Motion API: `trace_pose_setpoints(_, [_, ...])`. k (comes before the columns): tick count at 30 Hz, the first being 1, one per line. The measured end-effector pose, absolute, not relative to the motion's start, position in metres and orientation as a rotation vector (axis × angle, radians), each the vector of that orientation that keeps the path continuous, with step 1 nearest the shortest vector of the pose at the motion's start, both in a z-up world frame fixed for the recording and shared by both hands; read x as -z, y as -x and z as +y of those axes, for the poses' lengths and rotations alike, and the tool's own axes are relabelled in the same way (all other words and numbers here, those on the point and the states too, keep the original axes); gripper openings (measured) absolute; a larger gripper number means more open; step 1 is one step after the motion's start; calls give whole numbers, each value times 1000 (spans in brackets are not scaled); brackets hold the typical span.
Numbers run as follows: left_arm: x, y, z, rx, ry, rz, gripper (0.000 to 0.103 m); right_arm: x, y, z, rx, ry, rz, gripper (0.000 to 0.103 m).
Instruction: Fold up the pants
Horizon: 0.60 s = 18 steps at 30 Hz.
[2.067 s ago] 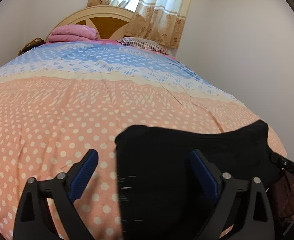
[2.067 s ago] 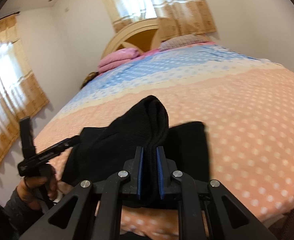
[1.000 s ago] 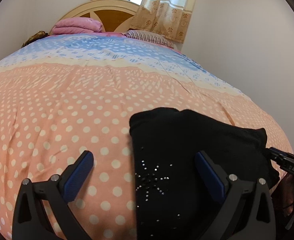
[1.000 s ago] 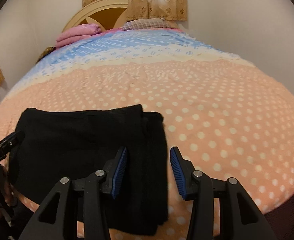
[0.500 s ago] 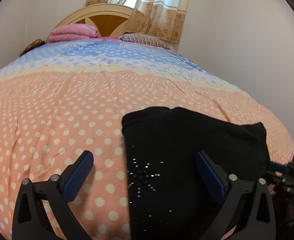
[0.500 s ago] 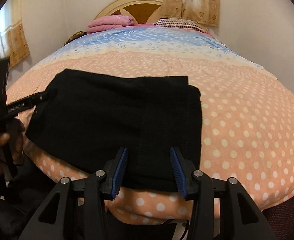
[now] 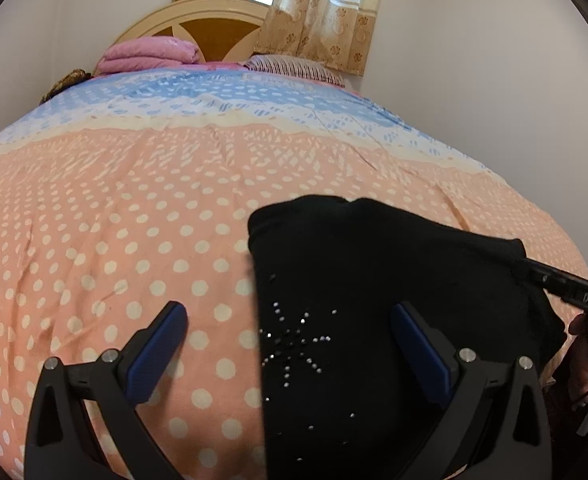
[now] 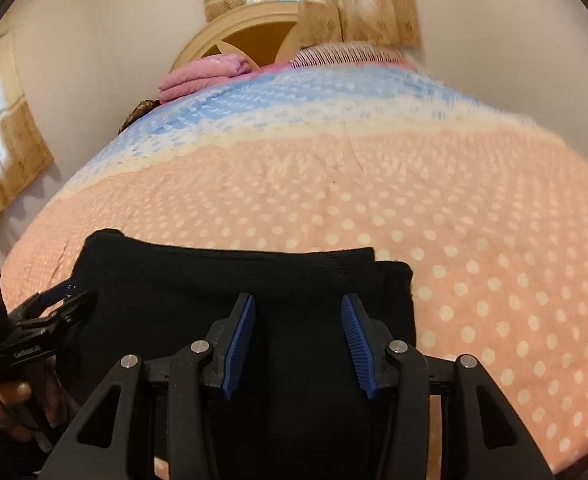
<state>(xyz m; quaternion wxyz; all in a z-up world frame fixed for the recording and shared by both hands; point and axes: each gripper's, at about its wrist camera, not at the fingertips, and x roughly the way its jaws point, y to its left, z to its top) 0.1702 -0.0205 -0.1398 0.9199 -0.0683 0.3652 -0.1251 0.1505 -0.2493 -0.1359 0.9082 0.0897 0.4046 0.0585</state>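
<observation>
The black pants (image 8: 230,304) lay as a compact, layered rectangle on the bed (image 7: 94,220), close to its near edge, on the peach dotted part of the cover and well away from the pillows at the headboard end. In the left wrist view a small rhinestone star showed on the top layer, and the far edge looked slightly rounded rather than crisp. Judged from that, the folding seemed largely done: the garment was already doubled over itself, with one stepped edge visible at its right side in the right wrist view.

The left claw (image 7: 290,344) stood wide open, one finger over bare cover and the other over the cloth, gripping nothing. The right claw (image 8: 297,320) was partly open above the near edge of the bundle, its pads not pressing on any fabric.

What seemed left was at most a last smoothing or squaring of the edges.
</observation>
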Motion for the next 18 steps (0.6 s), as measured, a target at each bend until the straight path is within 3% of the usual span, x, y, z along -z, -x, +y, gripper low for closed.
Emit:
trace_pose_setpoints(10, [136,-164,-18,257,150,765,103,115,-105,-238,-158,-141,790,52])
trace_pose_setpoints(18, [131,-155,-24,269,121,761,103,144,-76,-232,-170,-29,839,52])
